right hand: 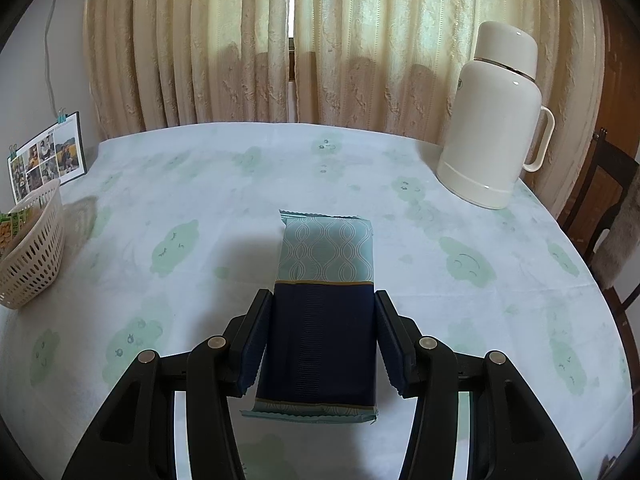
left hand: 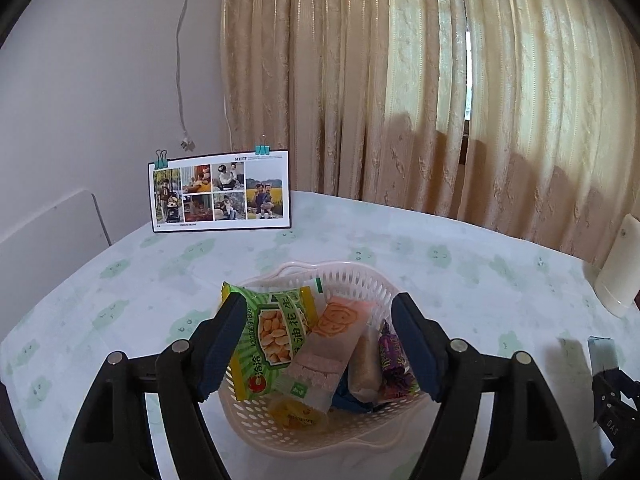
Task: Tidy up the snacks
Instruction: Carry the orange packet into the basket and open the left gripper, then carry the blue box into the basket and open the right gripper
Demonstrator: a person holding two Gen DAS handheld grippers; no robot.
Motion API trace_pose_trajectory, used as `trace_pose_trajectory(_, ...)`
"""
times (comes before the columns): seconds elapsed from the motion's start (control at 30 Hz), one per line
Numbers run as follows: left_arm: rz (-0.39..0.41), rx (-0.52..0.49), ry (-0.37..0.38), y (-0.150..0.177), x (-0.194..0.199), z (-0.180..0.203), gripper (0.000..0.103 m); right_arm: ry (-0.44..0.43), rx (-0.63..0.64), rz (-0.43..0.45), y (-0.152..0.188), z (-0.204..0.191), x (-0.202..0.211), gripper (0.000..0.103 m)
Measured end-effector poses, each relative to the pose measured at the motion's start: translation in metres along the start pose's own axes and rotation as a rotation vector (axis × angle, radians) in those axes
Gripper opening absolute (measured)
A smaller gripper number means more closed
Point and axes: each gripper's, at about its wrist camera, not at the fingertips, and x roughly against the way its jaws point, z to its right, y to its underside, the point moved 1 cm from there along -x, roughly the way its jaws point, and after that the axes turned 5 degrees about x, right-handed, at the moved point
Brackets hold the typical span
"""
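The left claw (left hand: 320,344) hangs released over the basket (left hand: 348,276), above the green peanut packet (left hand: 272,332) lying inside it, while the right claw (right hand: 320,344), well right of the basket, grasps a blue-and-teal packet (right hand: 324,280) above the tabletop (right hand: 200,184), probably awaiting its turn.

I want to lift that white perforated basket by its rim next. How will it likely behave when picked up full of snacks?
The basket looks like thin perforated plastic, so probably light and a bit flexible. The peanut packet leans above the rim and could slide out if it tilts. Its wide base suggests it won't tip easily.
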Motion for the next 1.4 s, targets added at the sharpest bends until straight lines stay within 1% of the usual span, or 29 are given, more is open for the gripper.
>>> trace_pose_trajectory(0.47, 0.017, -0.021, 0.0, -0.002, 0.003, 0.004, 0.073, 0.005, 0.006, 0.005, 0.0, -0.002, 0.002, 0.051)
trace_pose_trajectory(0.57, 0.027, -0.02, 0.001, -0.002, 0.005, 0.003, 0.079, 0.004, 0.005, 0.004, 0.0, -0.002, 0.002, 0.051)
trace_pose_trajectory(0.67, 0.039, -0.016, 0.004, -0.003, 0.008, 0.0, 0.079, 0.001, 0.005, 0.008, 0.0, -0.002, 0.003, 0.051)
trace_pose_trajectory(0.8, 0.072, -0.012, -0.011, -0.006, 0.013, -0.013, 0.08, -0.033, 0.0, 0.035, -0.002, -0.002, 0.008, 0.051)
trace_pose_trajectory(0.9, 0.095, 0.005, -0.046, -0.006, 0.015, -0.029, 0.082, -0.108, -0.027, 0.061, -0.004, -0.003, 0.015, 0.051)
trace_pose_trajectory(0.97, 0.097, 0.027, -0.077, -0.007, 0.013, -0.043, 0.082, -0.159, -0.057, 0.068, -0.006, -0.004, 0.019, 0.051)
trace_pose_trajectory(1.07, 0.082, 0.076, -0.099, -0.009, 0.006, -0.066, 0.082, -0.237, -0.106, 0.066, -0.012, -0.007, 0.023, 0.051)
trace_pose_trajectory(1.17, 0.057, 0.114, -0.114, -0.009, 0.001, -0.082, 0.082, -0.306, -0.125, 0.069, -0.019, -0.021, 0.029, 0.051)
trace_pose_trajectory(1.23, 0.036, 0.131, -0.115, -0.009, -0.002, -0.089, 0.082, -0.364, -0.125, 0.064, -0.028, -0.039, 0.033, 0.051)
trace_pose_trajectory(1.3, 0.024, 0.14, -0.114, -0.009, -0.002, -0.092, 0.082, -0.4, -0.103, 0.061, -0.036, -0.059, 0.037, 0.051)
trace_pose_trajectory(1.4, 0.017, 0.144, -0.115, -0.009, 0.0, -0.096, 0.082, -0.469, -0.047, 0.065, -0.055, -0.102, 0.046, 0.051)
